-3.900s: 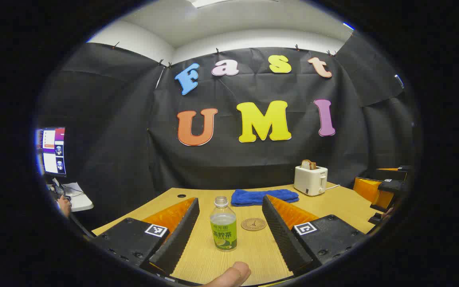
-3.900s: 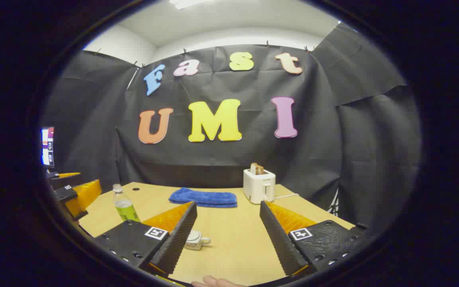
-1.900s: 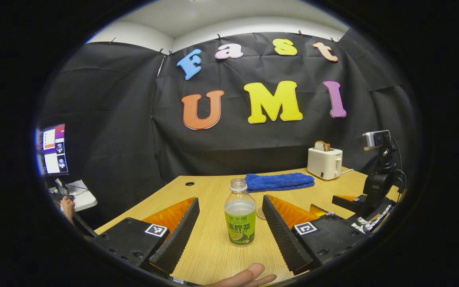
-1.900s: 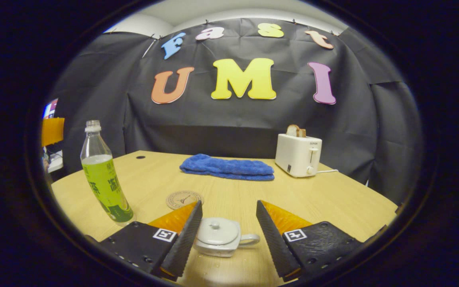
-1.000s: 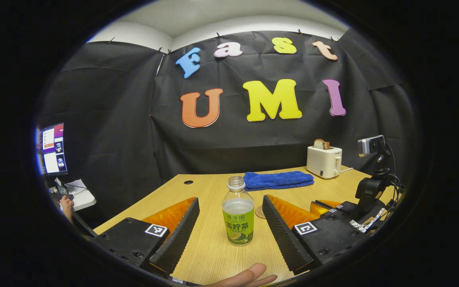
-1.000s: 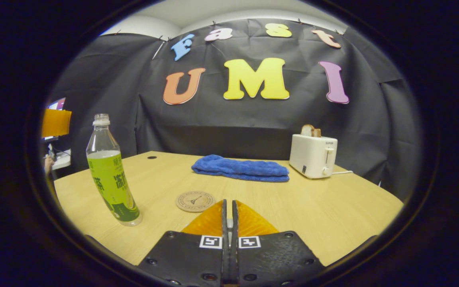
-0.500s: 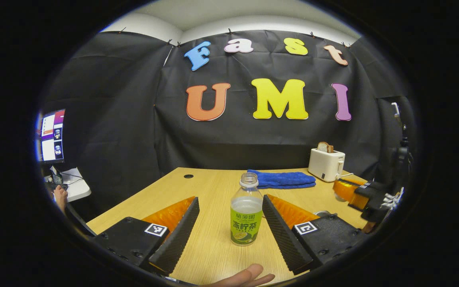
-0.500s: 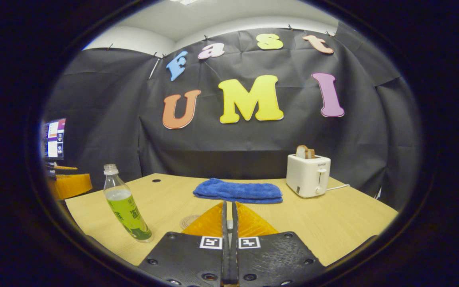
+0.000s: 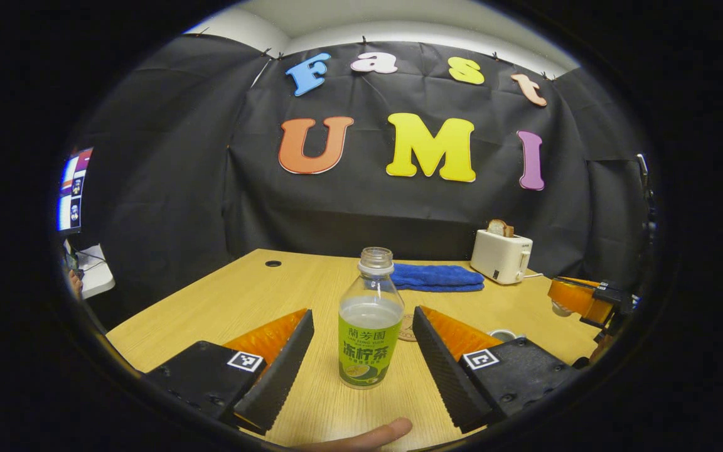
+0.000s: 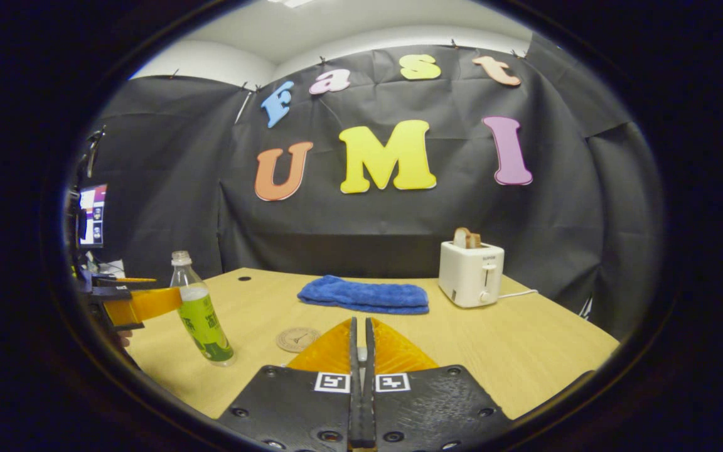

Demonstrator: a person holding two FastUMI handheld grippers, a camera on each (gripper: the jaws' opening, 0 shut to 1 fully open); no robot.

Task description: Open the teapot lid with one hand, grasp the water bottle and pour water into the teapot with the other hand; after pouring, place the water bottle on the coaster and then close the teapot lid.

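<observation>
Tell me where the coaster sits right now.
In the right gripper view the round coaster lies flat on the wooden table, between the green-labelled water bottle and the right gripper, nearer than the blue towel.

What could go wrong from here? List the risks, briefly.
1. The uncapped clear plastic bottle with the green label stands between the open left gripper's fingers, untouched; an off-centre close could tip it and spill onto the wooden table.
2. The right gripper seems to pinch the small white lid by little; it might slip.
3. The white teapot's opening looks small, so the pour may miss.
</observation>
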